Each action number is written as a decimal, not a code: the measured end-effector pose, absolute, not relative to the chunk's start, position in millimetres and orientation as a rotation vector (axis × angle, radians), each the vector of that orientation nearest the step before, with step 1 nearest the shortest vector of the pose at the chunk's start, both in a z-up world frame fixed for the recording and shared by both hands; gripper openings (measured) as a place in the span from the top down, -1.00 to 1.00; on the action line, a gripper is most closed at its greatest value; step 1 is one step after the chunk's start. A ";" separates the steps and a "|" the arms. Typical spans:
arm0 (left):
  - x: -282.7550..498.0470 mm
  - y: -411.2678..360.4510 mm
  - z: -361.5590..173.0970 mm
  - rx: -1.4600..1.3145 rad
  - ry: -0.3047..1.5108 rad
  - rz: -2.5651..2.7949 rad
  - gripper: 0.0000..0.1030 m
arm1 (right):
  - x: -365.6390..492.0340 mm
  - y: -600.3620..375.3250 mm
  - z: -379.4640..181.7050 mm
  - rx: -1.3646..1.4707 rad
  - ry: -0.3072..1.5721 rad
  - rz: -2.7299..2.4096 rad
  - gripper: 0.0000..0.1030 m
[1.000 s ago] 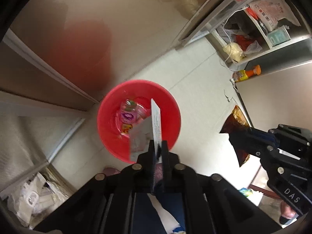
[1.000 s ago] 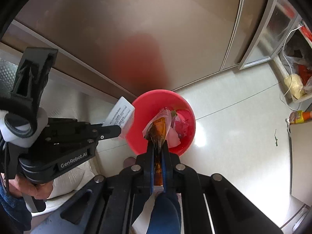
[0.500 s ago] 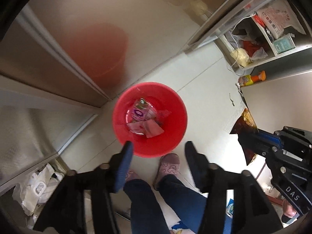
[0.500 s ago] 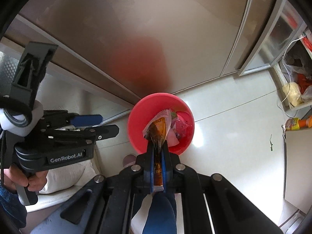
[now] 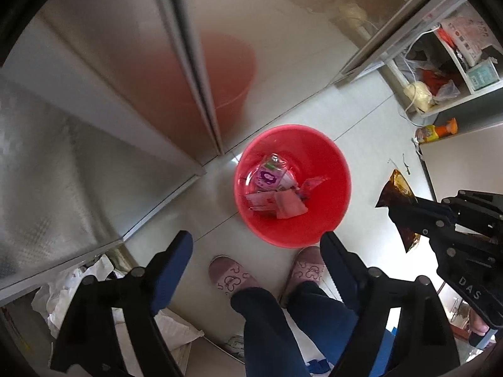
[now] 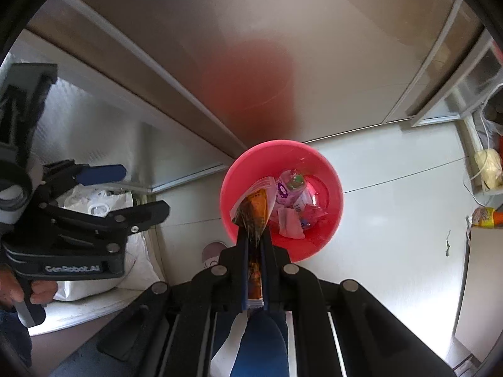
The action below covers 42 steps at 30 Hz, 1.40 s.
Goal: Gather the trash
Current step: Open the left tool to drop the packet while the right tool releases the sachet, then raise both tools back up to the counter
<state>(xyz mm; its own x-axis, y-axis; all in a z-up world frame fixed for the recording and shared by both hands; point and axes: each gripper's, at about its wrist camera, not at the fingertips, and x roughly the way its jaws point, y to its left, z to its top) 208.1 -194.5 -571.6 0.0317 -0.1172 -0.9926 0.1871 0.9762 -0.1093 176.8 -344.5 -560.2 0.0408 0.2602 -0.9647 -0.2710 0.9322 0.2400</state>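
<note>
A red bucket [image 5: 292, 185] stands on the pale tiled floor [image 5: 371, 132], close against the foot of a steel cabinet [image 5: 103, 119] whose door reflects a red blur. Inside the bucket lie several scraps of trash [image 5: 276, 188]: a purple-and-white packet, pink wrappers and a folded pale piece, all heaped at the bottom.

The left gripper [image 5: 256, 249] points straight down above the near edge of the bucket. Its blue-padded fingers [image 5: 171, 270] have just been opening and now stand spread wide with nothing between them; the gap shows only the floor and the person's pink slippers [image 5: 231, 275] and dark trousers below.

The right gripper [image 6: 253, 235] is held over the bucket too, tilted steeply downward. Its fingers are clenched on a brown, glossy wrapper [image 6: 251, 210], which sticks out past the fingertips with a strip of white along one edge. In the right wrist view the wrapper overlaps the bucket's near side; in the left wrist view the same wrapper [image 5: 397, 194] hangs out to the right of the bucket, above the floor, not yet inside it.

A hand [image 6: 19, 292] grips the left gripper's handle at the edge of the right wrist view. To the far right an open shelf [image 5: 452, 72] holds bags and boxes, and an orange-capped bottle [image 5: 435, 132] lies on the floor beside it.
</note>
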 end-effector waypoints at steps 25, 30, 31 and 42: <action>196.7 -183.6 -537.7 0.067 1.490 -0.223 -0.61 | 162.2 -321.7 -530.6 -0.086 1.454 0.380 -0.61; 194.4 -190.5 -486.5 0.108 1.431 -0.231 -0.61 | 154.9 -329.0 -482.8 -0.117 1.416 0.356 -0.81; 194.0 -192.5 -474.2 0.109 1.418 -0.231 -0.61 | 154.5 -330.1 -471.5 -0.121 1.407 0.351 -0.82; 172.9 -191.7 -319.8 0.008 1.304 -0.189 -0.61 | 146.2 -338.5 -317.8 -0.132 1.281 0.298 -0.99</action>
